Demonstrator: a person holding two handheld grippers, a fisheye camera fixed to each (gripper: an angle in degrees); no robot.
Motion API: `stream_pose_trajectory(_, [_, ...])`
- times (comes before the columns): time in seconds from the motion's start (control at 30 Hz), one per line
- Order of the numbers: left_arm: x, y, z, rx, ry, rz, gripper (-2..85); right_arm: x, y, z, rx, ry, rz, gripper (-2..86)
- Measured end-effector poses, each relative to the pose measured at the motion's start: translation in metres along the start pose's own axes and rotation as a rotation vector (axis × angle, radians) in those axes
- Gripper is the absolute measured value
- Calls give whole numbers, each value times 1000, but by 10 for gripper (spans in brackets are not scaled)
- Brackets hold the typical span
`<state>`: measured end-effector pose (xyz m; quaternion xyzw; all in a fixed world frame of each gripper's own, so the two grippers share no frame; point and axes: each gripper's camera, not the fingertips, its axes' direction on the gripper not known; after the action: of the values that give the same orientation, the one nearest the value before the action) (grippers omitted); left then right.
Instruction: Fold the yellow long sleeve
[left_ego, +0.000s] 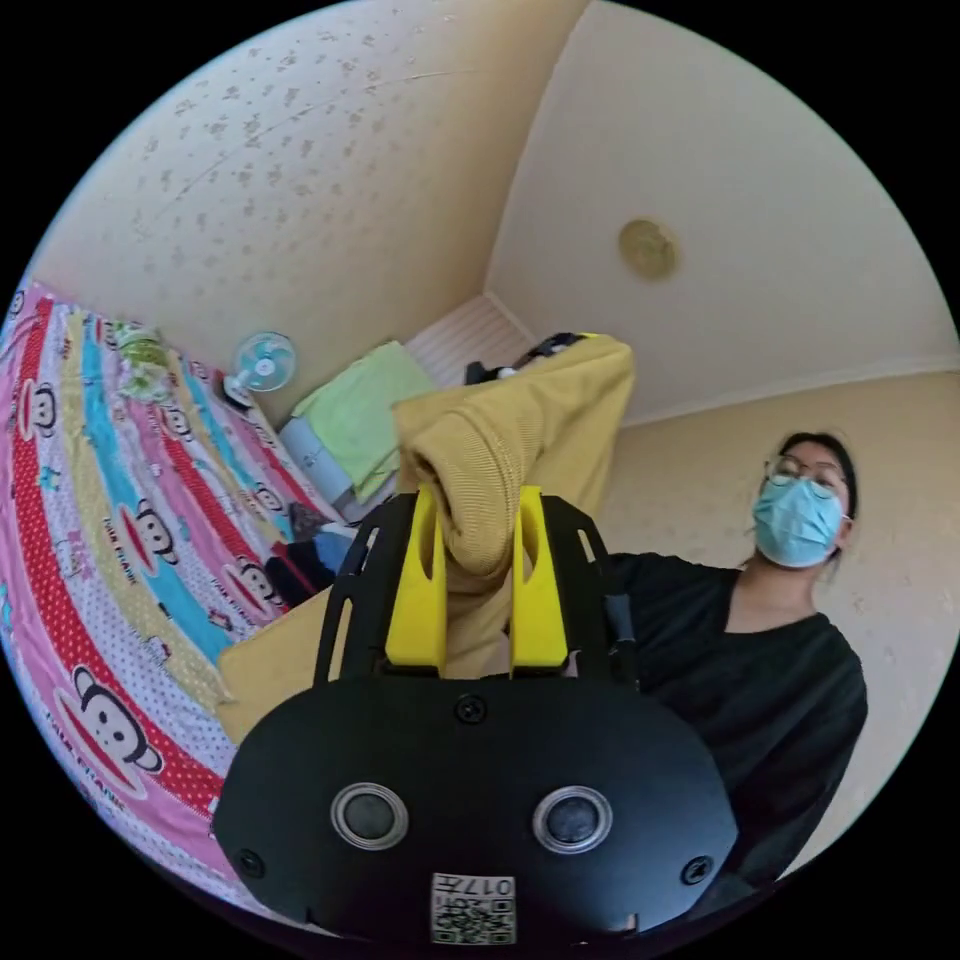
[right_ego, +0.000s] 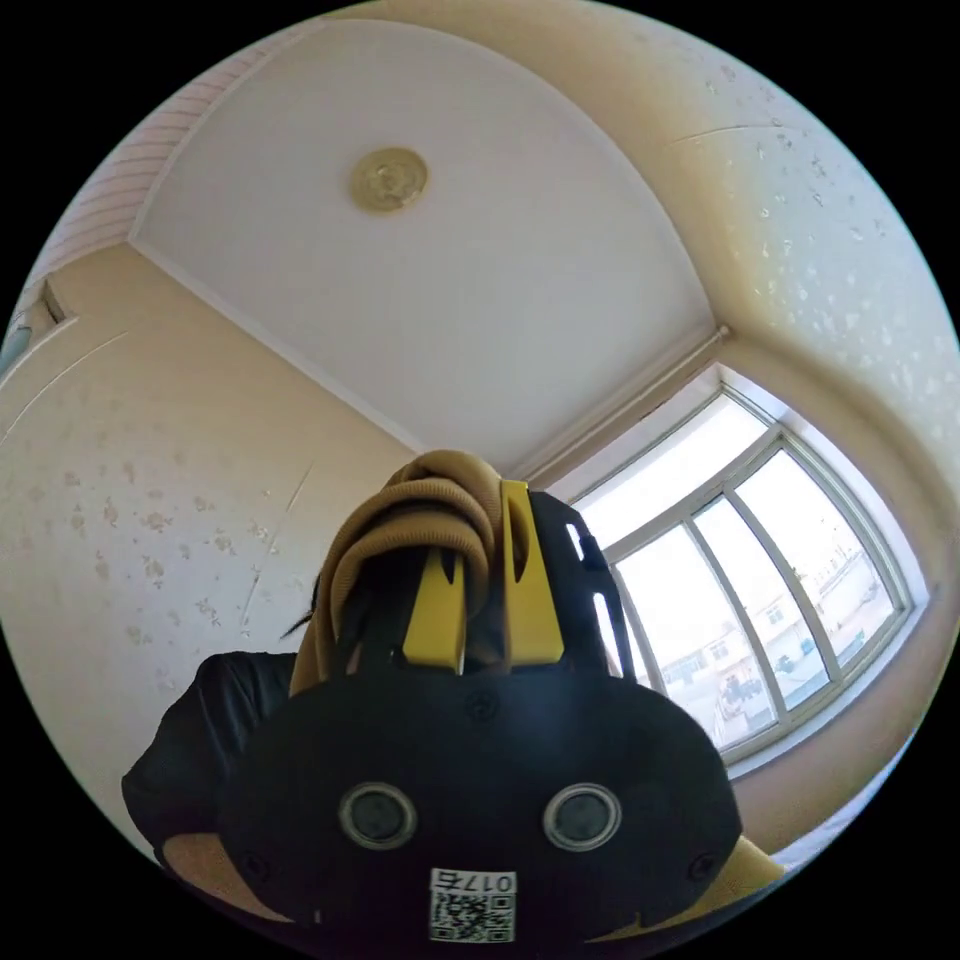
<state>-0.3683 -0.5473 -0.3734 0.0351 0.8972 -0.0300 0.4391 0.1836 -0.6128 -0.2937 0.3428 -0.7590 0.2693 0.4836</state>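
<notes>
Both grippers – L (left_ego: 478, 500), R (right_ego: 480, 545) – clamp yellow long sleeve (left_ego: 520, 440).

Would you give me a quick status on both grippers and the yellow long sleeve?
Left gripper shut on yellow long sleeve. Right gripper shut on bunched fabric. Garment held up off the bed. Nothing in the way.

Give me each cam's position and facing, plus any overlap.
Left gripper view: rides the left hand-held gripper, tilted up across the patterned bedspread at the black-sleeved person; jaws pinch the mustard-yellow ribbed knit long sleeve.
Right gripper view: rides the right hand-held gripper, facing ceiling and window; jaws pinch the garment.
Shared: round ceiling fixture, garment.
</notes>
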Motion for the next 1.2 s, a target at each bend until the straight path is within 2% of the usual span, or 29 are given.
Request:
stream_pose_trajectory(0.07, [15,3,-6,55,198,64,69,6,-11,-27,-145,349,76,79])
stream_pose_trajectory(0.1, [24,4,-9,112,310,92,66,6,-12,-34,-188,462,84,79])
stream_pose_trajectory(0.17, [36,2,-14,198,360,103,64,1,-2,-59,-388,953,67,84])
stream_pose_trajectory(0.27, [54,-4,-21,263,278,118,63,9,43,-92,-650,1417,148,102])
stream_pose_trajectory(0.33, [80,-10,-15,197,62,168,62,10,78,-112,-698,1530,215,106])
stream_pose_trajectory(0.37, [86,-10,-12,185,11,181,62,10,102,-123,-720,1581,263,107])
stream_pose_trajectory(0.43, [106,-11,2,159,-153,226,62,5,138,-136,-702,1608,317,106])
stream_pose_trajectory(0.53, [118,-16,21,169,-259,247,62,-12,189,-126,-591,1491,301,101])
stream_pose_trajectory(0.67, [128,-21,61,140,-457,235,62,-35,242,-45,-511,1174,137,114])
stream_pose_trajectory(0.73, [135,-20,90,111,-642,251,62,-42,259,-1,-511,1079,82,122])
stream_pose_trajectory(0.83, [130,-18,109,125,-765,166,61,-47,288,63,-576,1133,15,134])
stream_pose_trajectory(0.97, [118,-15,94,223,-685,7,62,-41,335,111,-730,1345,-113,143])
stream_pose_trajectory(1.03, [114,-8,76,319,-600,-95,63,-39,349,125,-786,1335,-102,148])
stream_pose_trajectory(1.2, [110,0,71,366,-373,-173,64,-49,392,155,-793,1377,-254,199])
